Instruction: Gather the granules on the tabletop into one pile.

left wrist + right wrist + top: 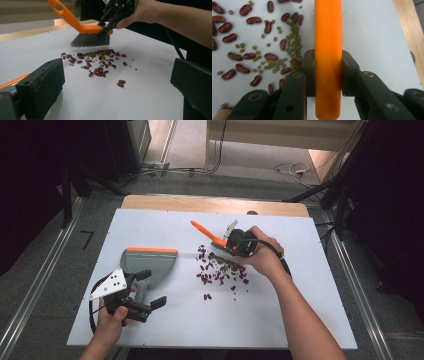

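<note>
With the right gripper (234, 245) pinching the orange brush (82, 27) over the beans (220, 270) mid-table and the left gripper (145, 302), jaws spread, beside the dustpan (150, 262), a hard sweep could scatter beans past the unheld pan.

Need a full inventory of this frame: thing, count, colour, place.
Hand brush with orange plastic handle and dark bristles: one, held above the far edge of the beans.
Dark red kidney beans: many, scattered mid-table.
Small green mung beans: many, mixed in among the red ones.
Grey plastic dustpan with orange lip: one, left of the beans, lip facing away from the person.
White table top: one, with a wooden strip along the far edge.
Cables: several, on the floor beyond the table.
Left claw: black, jaws open, at the dustpan's handle.
Right claw: black, shut on the brush handle.
</note>
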The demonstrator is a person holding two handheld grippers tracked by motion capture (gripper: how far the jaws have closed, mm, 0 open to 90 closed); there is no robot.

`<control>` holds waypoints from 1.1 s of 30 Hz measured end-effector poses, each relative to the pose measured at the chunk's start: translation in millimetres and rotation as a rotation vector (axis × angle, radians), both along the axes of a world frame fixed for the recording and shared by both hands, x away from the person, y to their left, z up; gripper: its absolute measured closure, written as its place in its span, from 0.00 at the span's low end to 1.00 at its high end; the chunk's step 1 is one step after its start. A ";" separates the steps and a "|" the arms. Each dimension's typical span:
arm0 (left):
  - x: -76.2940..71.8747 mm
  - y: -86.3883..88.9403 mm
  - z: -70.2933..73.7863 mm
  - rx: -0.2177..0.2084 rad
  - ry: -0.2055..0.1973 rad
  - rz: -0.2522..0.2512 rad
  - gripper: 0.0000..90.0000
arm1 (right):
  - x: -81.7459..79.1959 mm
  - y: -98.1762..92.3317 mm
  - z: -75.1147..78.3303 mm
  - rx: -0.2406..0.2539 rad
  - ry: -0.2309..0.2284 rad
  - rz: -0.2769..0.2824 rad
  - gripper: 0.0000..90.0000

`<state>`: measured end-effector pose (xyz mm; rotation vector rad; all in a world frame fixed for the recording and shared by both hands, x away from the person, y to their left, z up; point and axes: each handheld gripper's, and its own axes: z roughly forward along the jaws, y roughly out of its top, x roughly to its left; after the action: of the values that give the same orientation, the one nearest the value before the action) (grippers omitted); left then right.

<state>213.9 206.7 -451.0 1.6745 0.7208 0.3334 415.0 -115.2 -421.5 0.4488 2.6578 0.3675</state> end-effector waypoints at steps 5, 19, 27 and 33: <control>0.2 0.9 -0.6 -0.001 0.006 0.005 0.00 | 10.3 13.5 -0.1 -0.001 -0.032 0.011 0.76; -1.5 5.5 -0.4 -0.013 0.005 0.013 0.00 | 22.3 48.7 -13.9 -0.076 -0.076 0.118 0.76; -1.1 7.5 -0.3 -0.016 0.007 0.019 0.00 | 4.6 48.4 -13.1 -0.099 -0.046 0.150 0.76; -1.2 6.8 -0.4 -0.012 0.005 0.016 0.00 | -11.6 43.7 -14.0 -0.096 -0.043 0.180 0.76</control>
<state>212.7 213.5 -451.4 1.6597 0.7391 0.3354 403.4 -71.6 -435.5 0.1708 2.6675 0.2982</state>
